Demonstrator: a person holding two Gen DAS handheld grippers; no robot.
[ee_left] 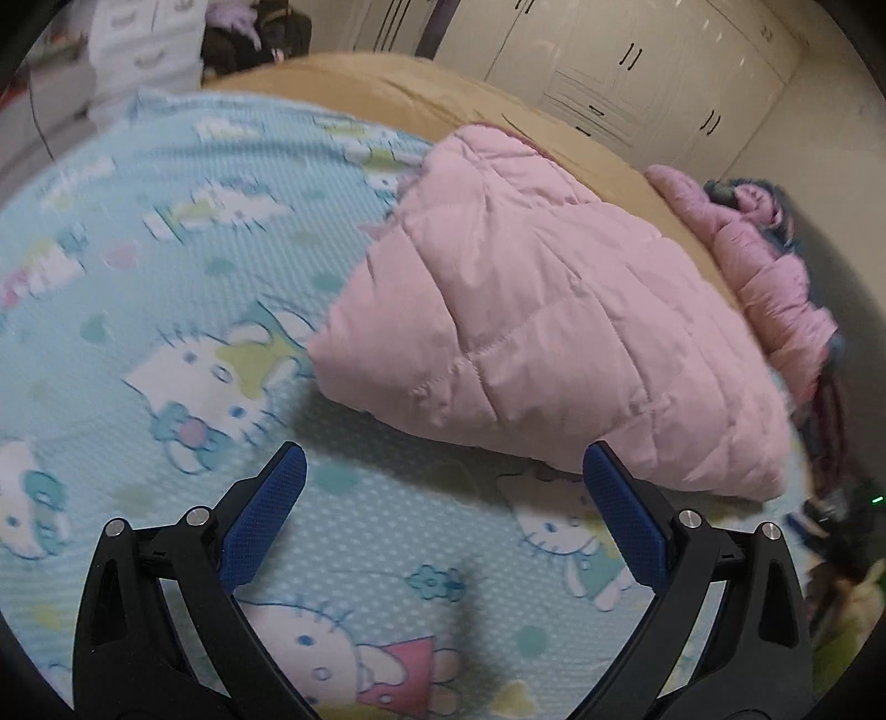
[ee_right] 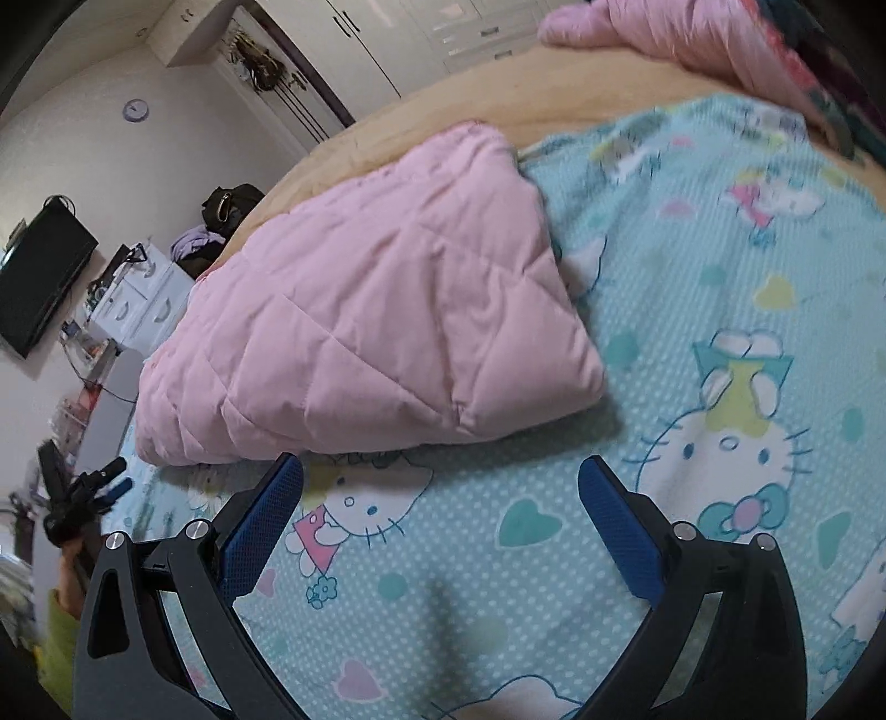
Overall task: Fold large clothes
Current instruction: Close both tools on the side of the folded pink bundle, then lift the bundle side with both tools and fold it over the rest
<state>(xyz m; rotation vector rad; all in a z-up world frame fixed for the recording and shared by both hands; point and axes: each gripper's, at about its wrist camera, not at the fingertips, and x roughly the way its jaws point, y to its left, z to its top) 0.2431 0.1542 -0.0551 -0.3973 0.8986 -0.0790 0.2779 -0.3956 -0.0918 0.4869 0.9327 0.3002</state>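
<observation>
Left gripper (ee_left: 443, 471) jaws spread wide, nothing between the blue pads (ee_left: 266, 520); hovering over the cartoon-cat sheet (ee_left: 166, 232), just short of the near edge of the pink quilted jacket (ee_left: 531, 343); no contact visible.

Right gripper (ee_right: 440, 476) likewise wide apart and empty; blue pads (ee_right: 620, 531) over the sheet (ee_right: 692, 288); left fingertip sits close under the jacket's near edge, apparently not touching.

Pink quilted jacket (ee_right: 376, 310) lies folded into a puffy, roughly rectangular bundle on the bed; resting mostly on the light blue sheet, far end reaching the tan blanket (ee_left: 398, 99); stitched quilting lines visible on top; shadow under the near edge.

Second pink puffer garment (ee_left: 775, 271) lies at the far side of the bed, well apart from the folded bundle; in the right wrist view it shows at the top edge (ee_right: 692, 27), blurred; some multicoloured fabric beside it, can't tell what.

Each view catches the other gripper at the frame edge: dark shape with a green light (ee_left: 853, 509) low right in the left wrist view; black shape (ee_right: 83, 498) low left in the right wrist view; too small to read the jaws there.

Background: white wardrobes (ee_left: 637, 72); white drawer unit (ee_right: 144, 304); wall-mounted TV (ee_right: 39, 277); round wall clock (ee_right: 136, 109).
</observation>
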